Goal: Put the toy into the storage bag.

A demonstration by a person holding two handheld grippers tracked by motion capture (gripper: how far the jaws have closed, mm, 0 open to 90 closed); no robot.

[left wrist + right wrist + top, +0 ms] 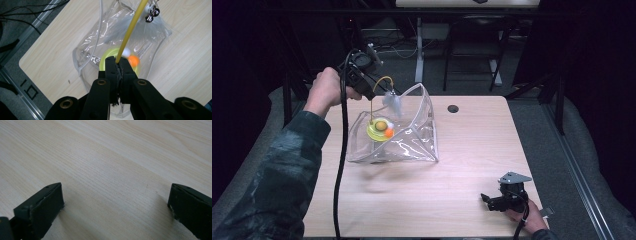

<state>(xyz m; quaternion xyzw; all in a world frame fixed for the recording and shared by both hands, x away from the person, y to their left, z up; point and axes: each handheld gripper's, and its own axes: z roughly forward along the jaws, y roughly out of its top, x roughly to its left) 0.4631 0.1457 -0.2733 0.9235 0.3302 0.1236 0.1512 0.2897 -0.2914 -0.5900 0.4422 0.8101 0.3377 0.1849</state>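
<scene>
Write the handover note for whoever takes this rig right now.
Left gripper: shut on the yellow wand, raised above the clear bag.
Right gripper: open, holding nothing, low over the table near its right front corner.
Toy's yellow-green base with its orange ball sits in the bag's mouth; feather and bells hang above.
Done: toy partly in.
Left, probably: lower it fully and release.

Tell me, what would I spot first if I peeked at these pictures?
The clear bag standing open at the table's far left, with a bright yellow-green toy and an orange ball showing through it. The left gripper hangs over it, jaws pinched on a yellow wand that carries a grey feather and small bells. At the near right corner, the right gripper sits low, jaws wide apart.
</scene>
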